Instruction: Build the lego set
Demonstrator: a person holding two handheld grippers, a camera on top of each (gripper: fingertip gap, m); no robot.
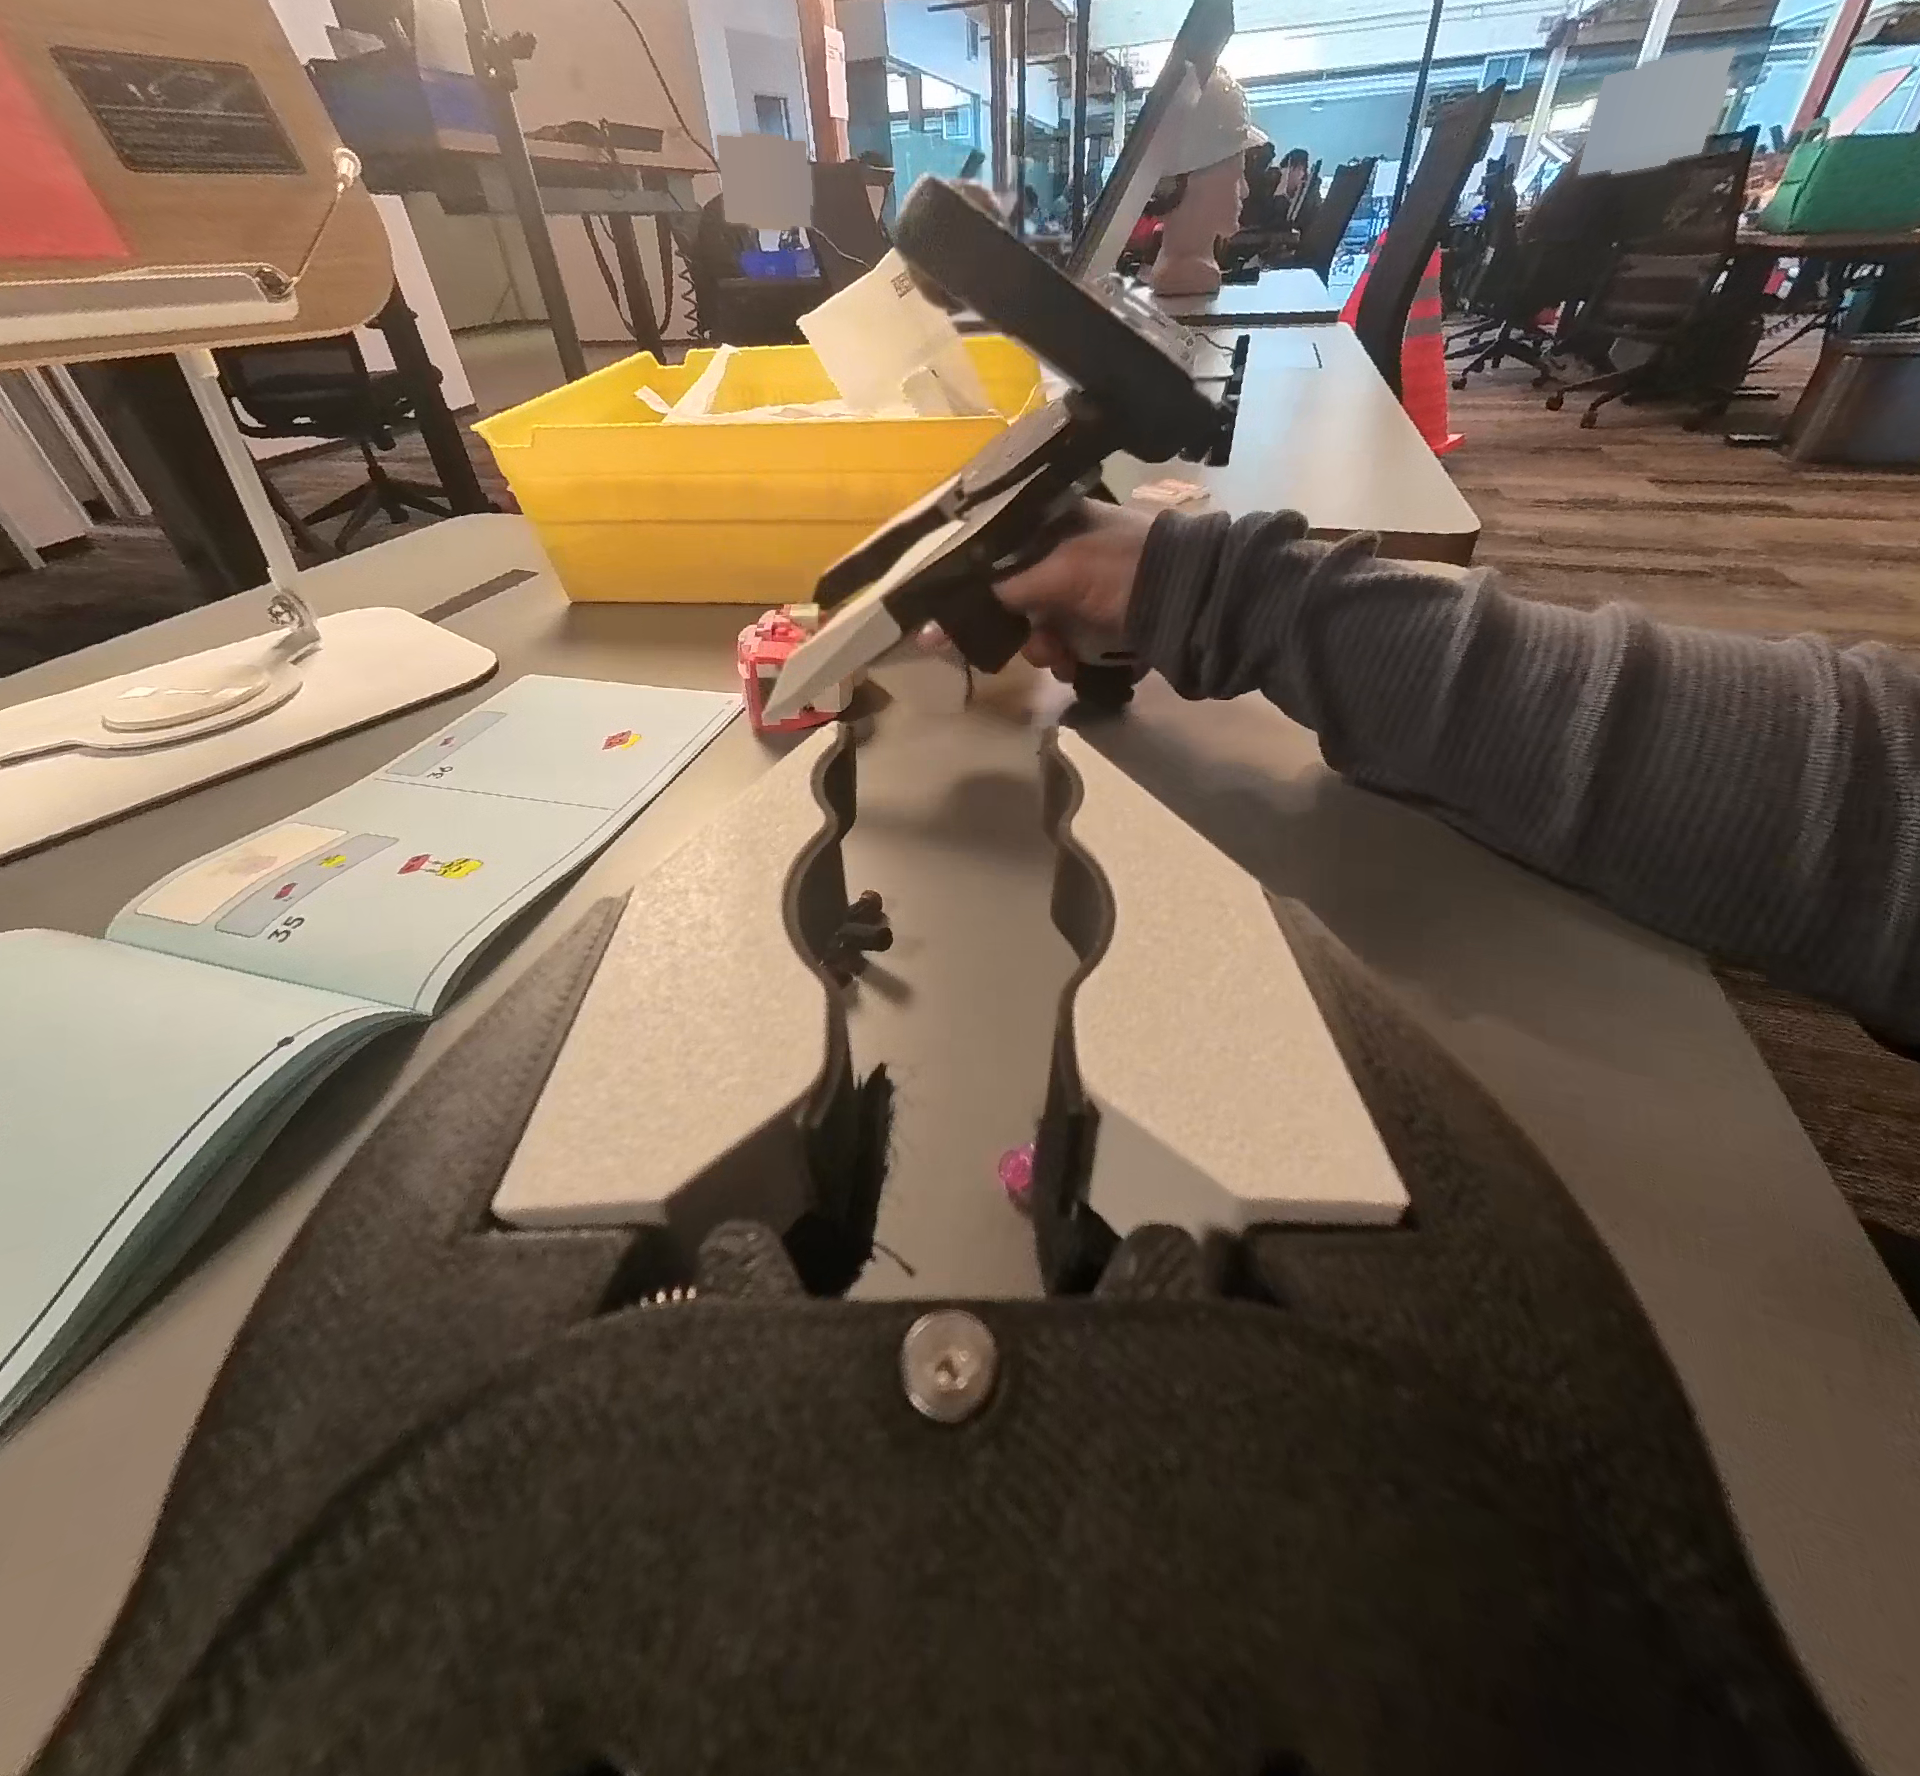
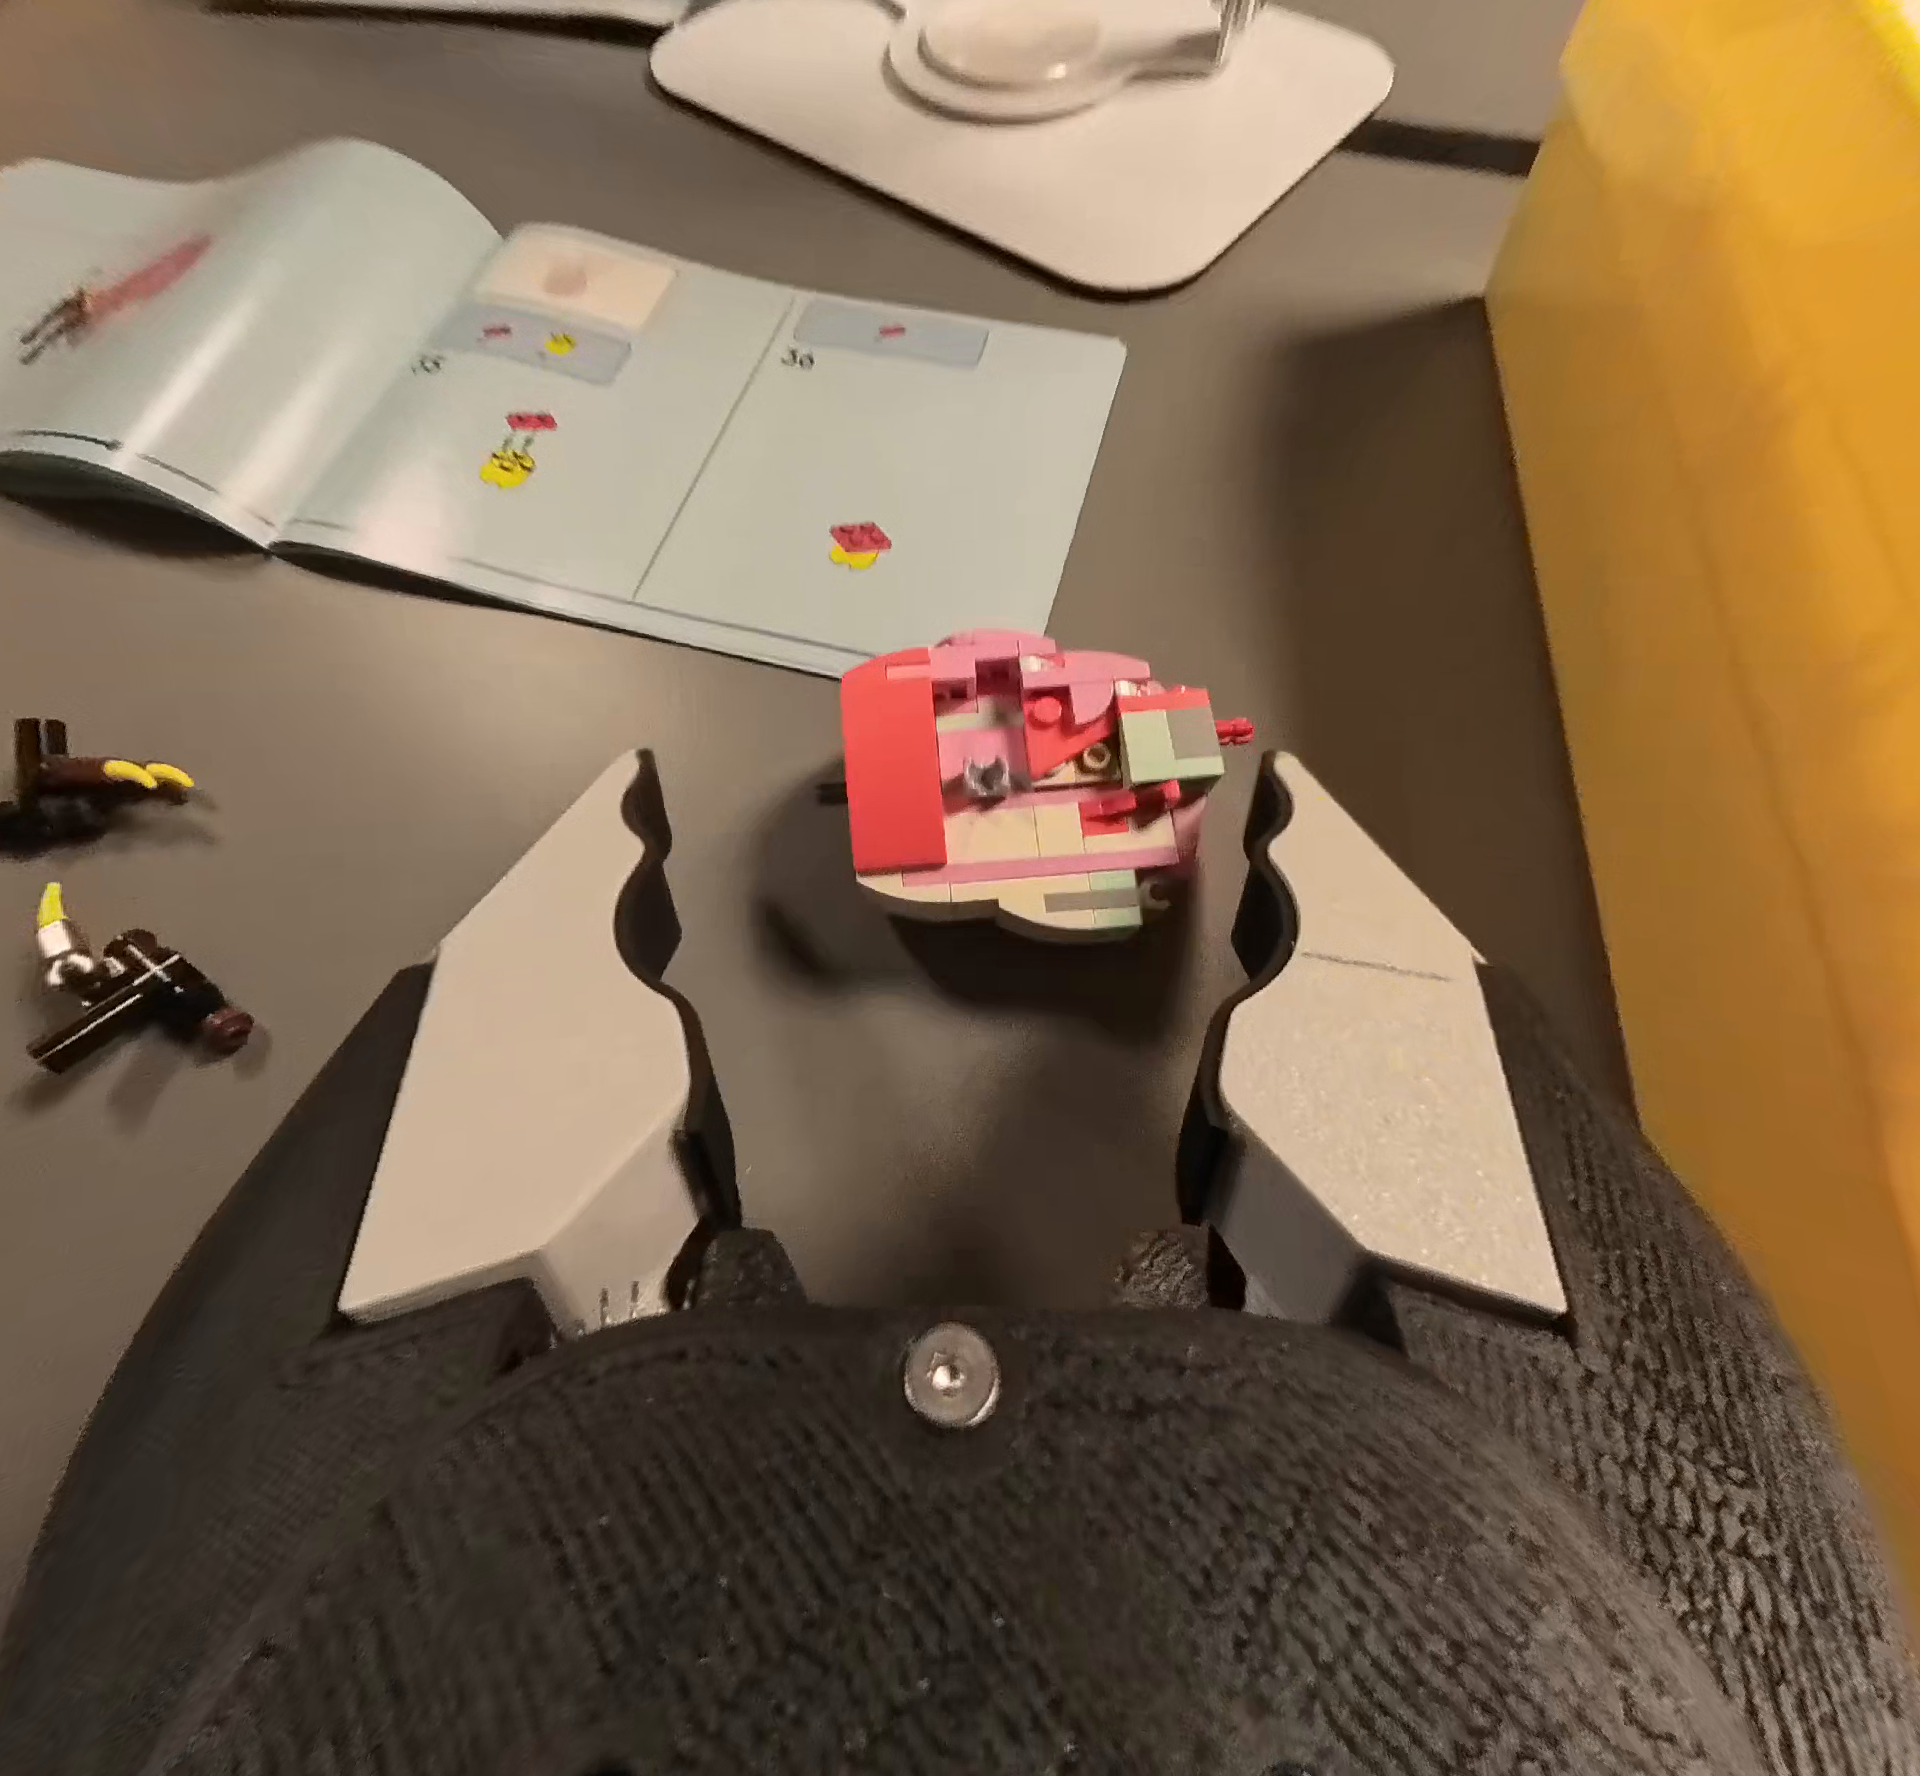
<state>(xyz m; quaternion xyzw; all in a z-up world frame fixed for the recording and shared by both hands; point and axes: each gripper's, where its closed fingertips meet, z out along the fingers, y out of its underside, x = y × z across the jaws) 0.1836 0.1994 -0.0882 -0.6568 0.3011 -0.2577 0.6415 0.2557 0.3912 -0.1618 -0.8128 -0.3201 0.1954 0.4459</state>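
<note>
We see a brick model point(image 2: 1023, 786) in red and pink with beige, pale green and grey patches. The booklet point(image 2: 727, 438) has pale blue pages with small red and yellow figures. The bin point(image 1: 727, 500) is bright yellow, the table point(image 2: 312, 895) dark grey, the stand base point(image 2: 1039, 168) off-white. Small loose pieces point(image 2: 114, 988) are black and dark brown with yellow tips. Our grippers' fingers point(image 2: 540, 1051) are light grey on black textured bodies. The sleeve point(image 1: 1507, 739) is grey with fine ribbed stripes, and the cone point(image 1: 1423, 344) orange with a grey band.

One brick model point(image 2: 1023, 791), two black brick pieces point(image 2: 94, 781), two booklets point(image 2: 582, 417), one yellow bin point(image 1: 748, 469).
</note>
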